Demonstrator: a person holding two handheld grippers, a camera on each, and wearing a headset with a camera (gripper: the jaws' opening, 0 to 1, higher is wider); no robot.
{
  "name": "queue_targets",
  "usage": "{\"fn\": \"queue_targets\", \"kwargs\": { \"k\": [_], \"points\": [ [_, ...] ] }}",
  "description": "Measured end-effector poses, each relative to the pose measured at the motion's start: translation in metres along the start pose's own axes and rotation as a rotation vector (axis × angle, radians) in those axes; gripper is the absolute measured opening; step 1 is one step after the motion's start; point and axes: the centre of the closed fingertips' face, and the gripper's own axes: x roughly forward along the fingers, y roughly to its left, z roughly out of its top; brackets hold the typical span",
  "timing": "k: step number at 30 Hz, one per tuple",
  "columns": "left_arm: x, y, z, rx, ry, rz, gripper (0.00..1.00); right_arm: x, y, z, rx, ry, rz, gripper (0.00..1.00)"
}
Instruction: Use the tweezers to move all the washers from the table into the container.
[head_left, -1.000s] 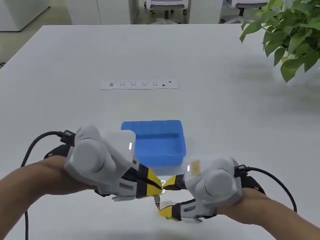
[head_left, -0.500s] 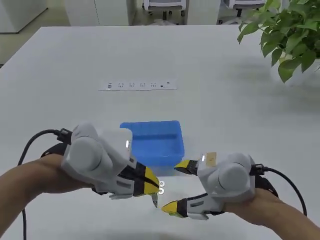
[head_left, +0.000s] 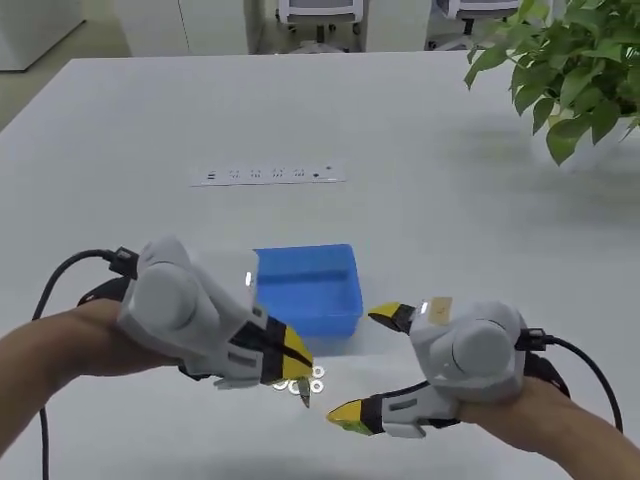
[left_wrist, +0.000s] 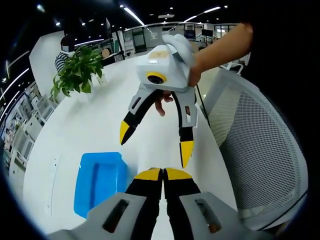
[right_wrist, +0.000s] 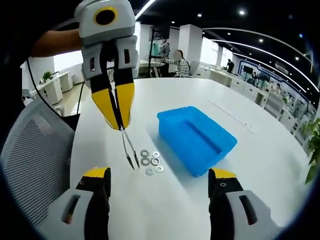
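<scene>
Left tongs (right_wrist: 117, 117): the yellow-tipped jaws are pressed together and clamped on the tweezers (right_wrist: 129, 147); the tongs are held in a hand at about 8 o'clock in the head view and angled down toward the table (head_left: 450, 200).
Right tongs (head_left: 365, 365): the jaws are spread wide with nothing between them; the tongs are held in a hand at about 5 o'clock in the head view, with the tips turned toward the left tongs.
Tweezers: a thin metal pair is seen sticking out past the left tongs' tips. The points are lowered just beside the washers (right_wrist: 150, 161), at about 9 o'clock of them in the right gripper view. Whether the points touch a washer or the table cannot be told.
Washers: a small cluster of silver rings, perhaps five, is laid flat on the table between the two tongs.
Container (head_left: 310, 285): a blue rectangular tray is set upright on the table, near the washers and at 12 o'clock of them in the head view.
Power strip (head_left: 268, 173): it is laid flat on the table at 12 o'clock of the container, well apart from it.
Plant (head_left: 570, 70): green leaves are seen at 2 o'clock in the head view.
Chair (right_wrist: 35, 160): a grey mesh back is seen at the table's near edge.
</scene>
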Motion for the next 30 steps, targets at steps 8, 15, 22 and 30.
{"fn": "queue_targets", "kwargs": {
  "k": [8, 15, 22, 30],
  "points": [
    [0.001, 0.005, 0.0, 0.005, -0.003, -0.001, 0.05, -0.006, -0.011, -0.004, 0.051, -0.005, -0.053, 0.95],
    [0.002, 0.008, 0.003, 0.01, -0.009, -0.002, 0.05, -0.011, -0.016, -0.011, 0.099, 0.013, -0.076, 1.0],
    [0.003, 0.009, 0.005, 0.017, -0.011, -0.003, 0.05, -0.014, -0.016, -0.014, 0.113, 0.014, -0.081, 1.0],
    [0.006, 0.012, 0.004, 0.016, -0.011, -0.007, 0.05, -0.014, -0.014, -0.019, 0.124, 0.03, -0.08, 1.0]
  ]
}}
